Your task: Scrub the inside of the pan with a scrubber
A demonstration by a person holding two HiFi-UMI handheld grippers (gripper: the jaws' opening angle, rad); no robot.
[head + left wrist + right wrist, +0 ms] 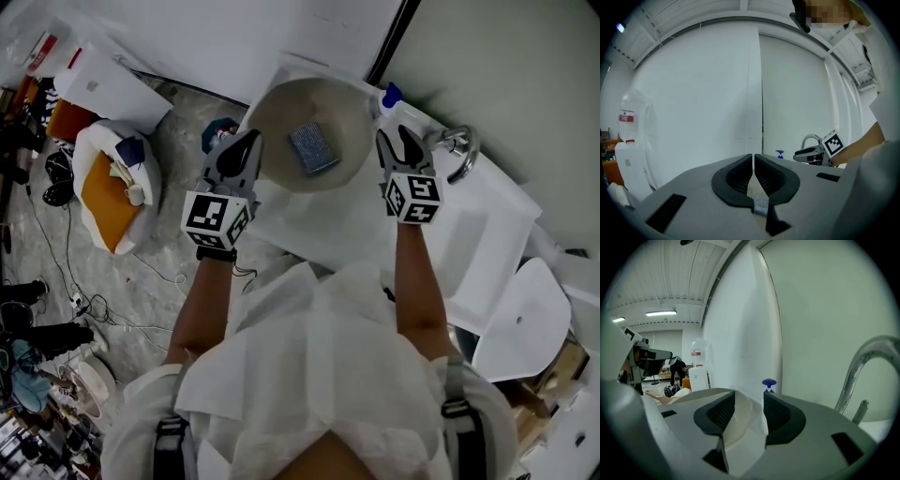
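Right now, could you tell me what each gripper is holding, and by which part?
Right gripper: open, nothing held. Left gripper: shut at the pan's left rim; whether pinching it cannot be told.

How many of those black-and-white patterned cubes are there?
2. The left cube sits on the left tool, beside the pan. The right cube sits on the right tool, near the faucet. No others show.
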